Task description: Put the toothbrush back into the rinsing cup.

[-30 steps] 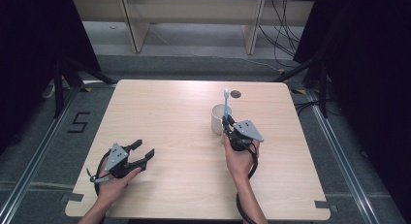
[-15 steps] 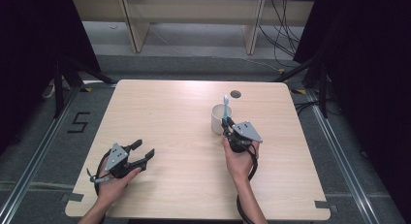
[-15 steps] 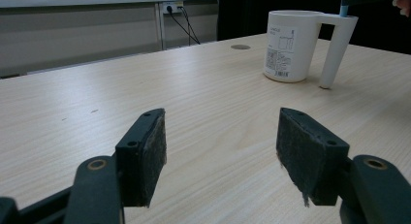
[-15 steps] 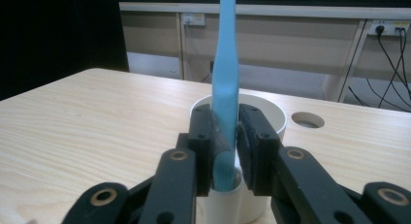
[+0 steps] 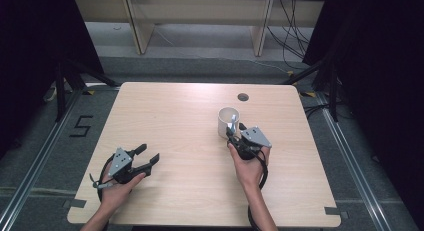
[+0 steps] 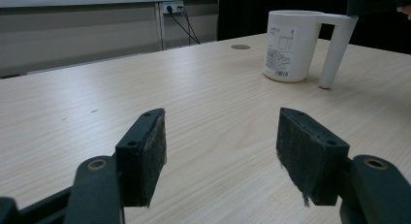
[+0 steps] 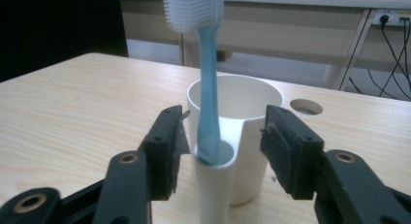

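Jaws apart beside cup (image 6: 291,44); its label (image 6: 279,57) seems unreadable.

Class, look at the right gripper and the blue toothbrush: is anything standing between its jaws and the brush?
Nothing visible does. The right gripper has just opened its jaws; they stand either side of the toothbrush, clear of it. The brush stands upright in the hollow handle of the white cup, its bristles up.
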`<state>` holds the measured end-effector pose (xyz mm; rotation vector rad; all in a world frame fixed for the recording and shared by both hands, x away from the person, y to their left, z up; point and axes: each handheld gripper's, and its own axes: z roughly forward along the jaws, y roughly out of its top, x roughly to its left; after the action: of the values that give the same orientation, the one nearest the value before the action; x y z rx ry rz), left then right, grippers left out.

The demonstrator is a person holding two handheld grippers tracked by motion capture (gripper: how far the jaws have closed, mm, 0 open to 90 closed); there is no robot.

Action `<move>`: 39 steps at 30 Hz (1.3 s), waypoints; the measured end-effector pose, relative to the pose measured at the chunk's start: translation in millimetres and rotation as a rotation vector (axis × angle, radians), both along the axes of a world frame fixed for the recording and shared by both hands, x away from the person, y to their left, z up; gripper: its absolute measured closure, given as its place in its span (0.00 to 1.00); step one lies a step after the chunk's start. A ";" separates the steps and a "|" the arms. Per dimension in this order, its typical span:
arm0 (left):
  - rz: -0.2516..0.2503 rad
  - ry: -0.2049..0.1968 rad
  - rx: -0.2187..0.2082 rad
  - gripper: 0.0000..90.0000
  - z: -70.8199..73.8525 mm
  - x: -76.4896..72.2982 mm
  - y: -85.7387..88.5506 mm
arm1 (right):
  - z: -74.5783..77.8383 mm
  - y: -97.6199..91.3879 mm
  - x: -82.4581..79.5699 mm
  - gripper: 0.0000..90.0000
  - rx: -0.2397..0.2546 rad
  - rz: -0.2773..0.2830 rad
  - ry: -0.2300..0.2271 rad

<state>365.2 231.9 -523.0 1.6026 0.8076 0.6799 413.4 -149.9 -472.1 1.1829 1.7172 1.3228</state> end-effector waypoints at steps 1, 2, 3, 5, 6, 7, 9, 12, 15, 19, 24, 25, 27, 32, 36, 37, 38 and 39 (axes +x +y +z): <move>0.000 0.000 0.000 0.39 0.0 0.0 0.0 | 0.0 0.0 0.0 0.53 0.000 0.000 0.000; 0.001 -0.001 -0.001 0.39 -0.1 0.0 -0.2 | 0.6 -2.3 -0.5 0.52 -0.012 0.001 -0.003; 0.002 0.000 -0.001 0.39 -0.1 0.0 -0.2 | 1.0 -3.8 0.1 0.51 -0.028 0.020 -0.007; 0.001 -0.002 0.002 0.39 0.0 0.1 -0.3 | 1.7 -5.5 -1.4 0.50 -0.028 0.023 0.016; 0.001 -0.002 0.002 0.39 0.0 0.1 -0.3 | 1.7 -5.5 -1.4 0.50 -0.028 0.023 0.016; 0.002 -0.002 0.002 0.39 0.0 0.0 -0.5 | 2.7 -7.5 -3.0 0.50 -0.047 0.030 0.023; 0.002 -0.002 0.002 0.39 0.0 0.0 -0.5 | 3.4 -9.5 -4.2 0.49 -0.049 0.029 0.023; 0.002 -0.003 0.002 0.39 -0.1 0.1 -0.4 | 4.6 -12.3 -5.5 0.49 -0.060 0.035 0.031; 0.002 -0.003 0.004 0.39 -0.1 0.0 -0.6 | 5.5 -15.0 -7.4 0.48 -0.049 0.053 0.048; 0.003 -0.002 0.003 0.39 0.0 0.1 -0.5 | 7.1 -21.7 -12.6 0.48 -0.077 0.066 0.057; 0.003 -0.002 0.002 0.39 -0.1 0.1 -0.4 | 5.7 -29.5 -18.9 0.48 -0.073 0.064 0.079; 0.003 -0.002 0.002 0.39 -0.1 0.1 -0.4 | 5.3 -32.1 -19.4 0.49 -0.092 0.068 0.077; 0.003 -0.002 0.003 0.39 0.0 0.1 -0.6 | 4.0 -35.7 -21.5 0.49 -0.097 0.066 0.076; 0.004 -0.002 0.003 0.39 -0.1 -0.1 -0.7 | 2.2 -43.7 -26.2 0.49 -0.102 0.058 0.082; 0.006 -0.004 0.005 0.39 -0.1 -0.3 -0.7 | -0.5 -53.2 -31.8 0.48 -0.086 0.039 0.107; 0.006 -0.004 0.005 0.39 -0.1 -0.4 -0.7 | -0.8 -56.0 -32.1 0.48 -0.098 0.043 0.106; 0.006 -0.005 0.003 0.39 -0.1 -0.4 -0.7 | -1.4 -57.2 -33.6 0.49 -0.087 0.030 0.109; 0.006 -0.005 0.003 0.39 -0.1 -0.4 -0.7 | -1.4 -57.2 -33.6 0.49 -0.087 0.030 0.109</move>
<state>364.8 231.2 -523.1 1.6015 0.8089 0.6898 379.8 -207.1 -473.4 1.2032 1.8576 1.2085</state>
